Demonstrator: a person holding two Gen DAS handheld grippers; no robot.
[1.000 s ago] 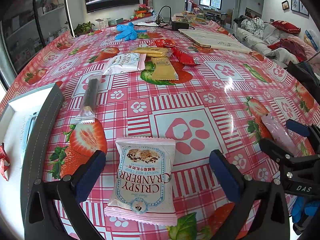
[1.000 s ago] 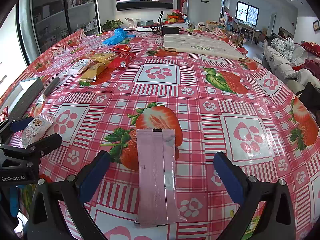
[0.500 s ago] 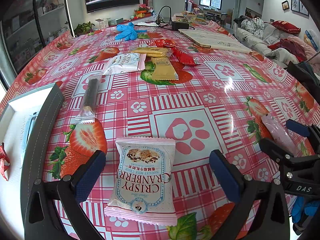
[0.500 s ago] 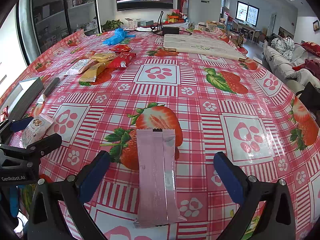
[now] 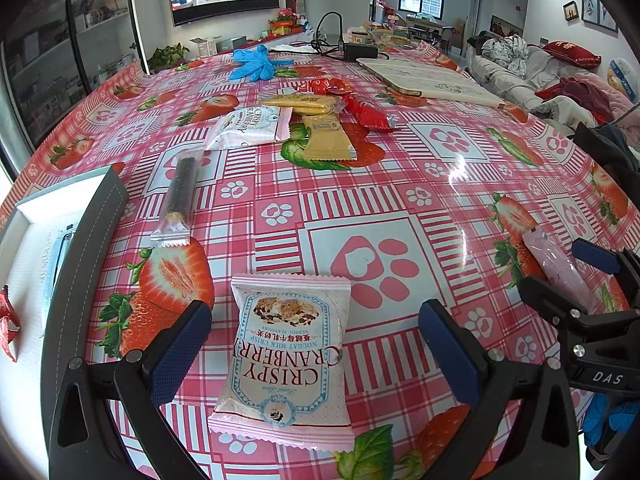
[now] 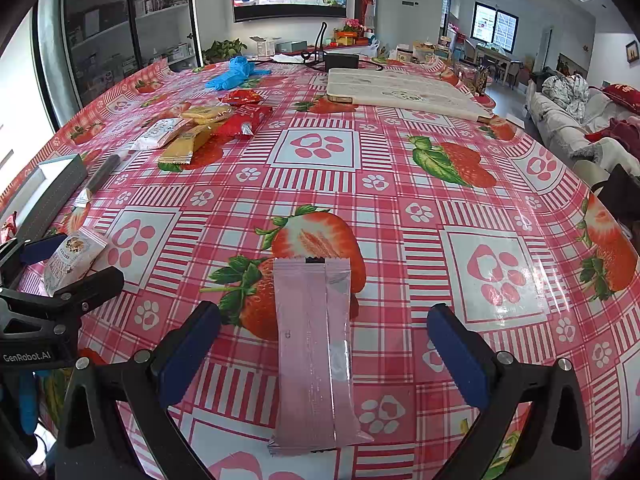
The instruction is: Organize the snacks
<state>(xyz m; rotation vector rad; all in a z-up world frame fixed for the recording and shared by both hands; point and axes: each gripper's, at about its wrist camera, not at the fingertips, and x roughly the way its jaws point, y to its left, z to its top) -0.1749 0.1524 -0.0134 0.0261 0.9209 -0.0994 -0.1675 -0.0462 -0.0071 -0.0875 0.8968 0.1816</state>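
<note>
Pink-edged and white, the cranberry crisp packet [image 5: 286, 360] lies flat on the tabletop [image 5: 400, 200] between the spread fingers of my left claw [image 5: 316, 356], which stands wide with neither pad touching it. Ahead and to the left lies a dark stick snack [image 5: 180, 196], with a grey-rimmed white tray [image 5: 76, 236] just beside it. Farther ahead sits a cluster of yellow and red packets [image 5: 320, 120].

From the right wrist, my right claw [image 6: 320, 352] is wide too, straddling a long pale pink wrapper [image 6: 316, 356] lying lengthwise between the fingers, untouched. The other claw is off to its left.
</note>
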